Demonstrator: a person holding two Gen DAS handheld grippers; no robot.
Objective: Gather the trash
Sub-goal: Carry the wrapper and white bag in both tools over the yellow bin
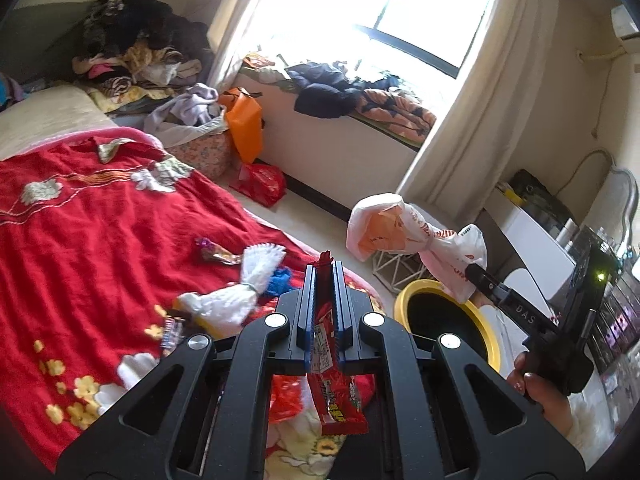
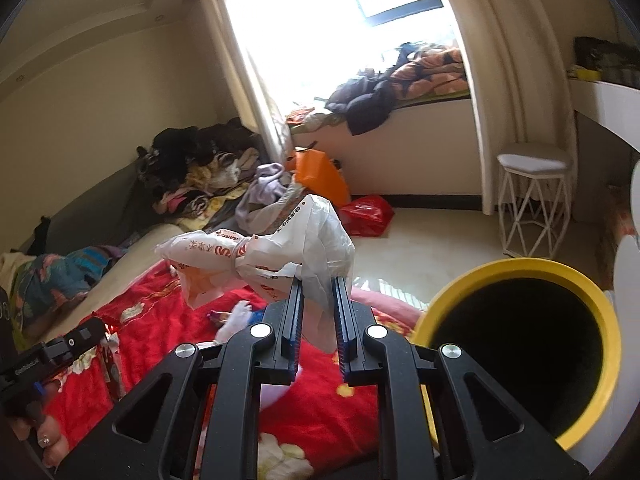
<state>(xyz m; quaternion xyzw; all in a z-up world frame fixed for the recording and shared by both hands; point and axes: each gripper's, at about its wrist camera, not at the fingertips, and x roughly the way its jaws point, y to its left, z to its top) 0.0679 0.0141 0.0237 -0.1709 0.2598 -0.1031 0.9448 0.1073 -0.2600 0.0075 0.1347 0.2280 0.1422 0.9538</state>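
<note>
My left gripper (image 1: 324,270) is shut on a red snack wrapper (image 1: 332,384) that hangs down between its fingers, above the red blanket (image 1: 100,240). My right gripper (image 2: 318,288) is shut on a knotted white plastic bag with orange print (image 2: 264,256); the bag also shows in the left wrist view (image 1: 412,232), held above and just left of the yellow-rimmed bin (image 1: 452,320). The bin's dark mouth (image 2: 520,348) is close at the right in the right wrist view. A foil candy wrapper (image 1: 218,254), white tissue (image 1: 248,284) and a small wrapper (image 1: 172,330) lie on the blanket.
The bed's far end holds a pile of clothes (image 1: 136,48). An orange bag (image 1: 244,120) and a red bag (image 1: 260,184) lie on the floor by the window bench. A white stool (image 2: 532,200) stands beyond the bin. A desk (image 1: 536,236) is at the right.
</note>
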